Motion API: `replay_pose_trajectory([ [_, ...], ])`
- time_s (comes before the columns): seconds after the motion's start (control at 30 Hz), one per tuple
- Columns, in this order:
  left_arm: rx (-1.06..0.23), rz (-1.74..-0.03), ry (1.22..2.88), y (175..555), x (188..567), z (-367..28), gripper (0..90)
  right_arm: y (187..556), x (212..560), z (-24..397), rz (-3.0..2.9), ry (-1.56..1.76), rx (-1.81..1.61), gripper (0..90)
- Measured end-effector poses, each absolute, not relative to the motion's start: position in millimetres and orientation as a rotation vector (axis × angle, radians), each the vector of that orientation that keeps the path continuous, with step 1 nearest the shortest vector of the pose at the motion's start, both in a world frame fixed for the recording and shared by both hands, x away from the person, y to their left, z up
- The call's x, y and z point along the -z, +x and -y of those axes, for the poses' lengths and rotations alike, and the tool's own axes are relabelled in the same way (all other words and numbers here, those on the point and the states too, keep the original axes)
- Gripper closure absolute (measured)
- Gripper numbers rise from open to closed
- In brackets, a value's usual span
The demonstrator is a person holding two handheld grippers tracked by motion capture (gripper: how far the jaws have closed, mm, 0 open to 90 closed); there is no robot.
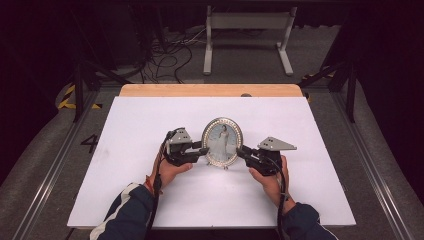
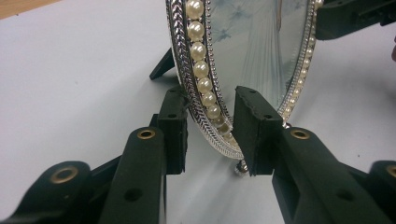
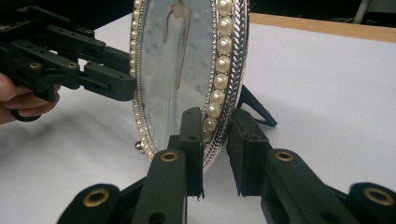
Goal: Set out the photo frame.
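One oval silver picture frame with a ring of white pearls (image 1: 222, 142) stood in the middle of the white tabletop (image 1: 125, 150), and the left tool (image 1: 201, 150) and right tool (image 1: 241, 151), two in all, each straddled its rim with jaws apart, probably about to squeeze and lift together

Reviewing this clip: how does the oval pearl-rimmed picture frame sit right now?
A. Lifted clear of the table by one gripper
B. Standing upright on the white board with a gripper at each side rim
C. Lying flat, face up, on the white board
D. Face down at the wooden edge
B: the picture frame stands upright on the white board, left gripper and right gripper straddling its opposite rims.
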State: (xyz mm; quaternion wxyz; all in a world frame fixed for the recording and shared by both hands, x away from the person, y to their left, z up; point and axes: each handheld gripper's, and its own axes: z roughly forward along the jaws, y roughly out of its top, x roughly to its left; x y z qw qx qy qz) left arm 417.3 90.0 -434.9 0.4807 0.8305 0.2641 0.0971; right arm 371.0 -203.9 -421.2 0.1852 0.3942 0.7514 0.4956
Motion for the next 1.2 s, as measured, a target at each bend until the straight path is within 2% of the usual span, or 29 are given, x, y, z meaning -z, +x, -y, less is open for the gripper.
replay_pose_trajectory([
  [0.27,-0.277,-0.624,2.077,407,435,-89,68.2,375,421,202,-2.115,1.111,-1.398,74.8],
  [1.2,-0.297,-0.609,2.076,404,436,-90,67.7,376,421,195,-2.153,1.024,-1.310,71.9],
])
